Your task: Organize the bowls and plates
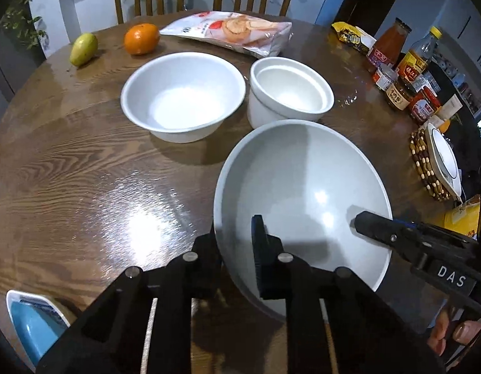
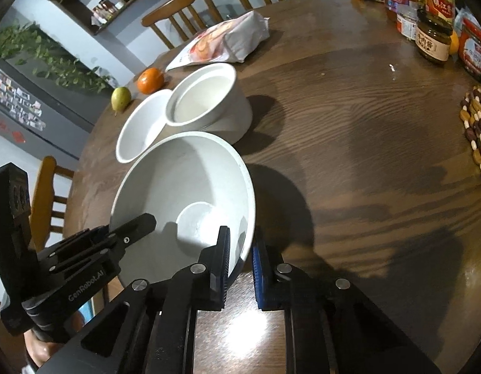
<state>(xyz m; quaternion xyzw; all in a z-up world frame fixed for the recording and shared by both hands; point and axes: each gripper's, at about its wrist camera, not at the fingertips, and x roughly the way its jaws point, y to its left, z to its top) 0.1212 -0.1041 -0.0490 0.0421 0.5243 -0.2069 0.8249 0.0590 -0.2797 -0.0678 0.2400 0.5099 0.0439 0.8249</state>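
Observation:
A large pale grey bowl (image 1: 302, 193) (image 2: 184, 180) sits nearest to me on the wooden table (image 1: 84, 171), and both grippers hold it. My left gripper (image 1: 234, 249) is shut on its near-left rim, one finger inside and one outside. On the opposite rim my right gripper (image 2: 240, 255) is shut the same way. Each gripper also shows in the other's view, with a finger inside the bowl. Behind it stand a wide white bowl (image 1: 181, 93) (image 2: 140, 127) and two nested white bowls (image 1: 290, 93) (image 2: 206, 96).
An orange (image 1: 141, 38), a pear (image 1: 83, 49) and a snack bag (image 1: 234, 31) lie at the far side. Jars and bottles (image 1: 405, 71) crowd the right edge beside a plate (image 1: 443, 155) on a beaded mat. A blue dish (image 1: 31, 324) is at the near left. Wooden chairs stand behind.

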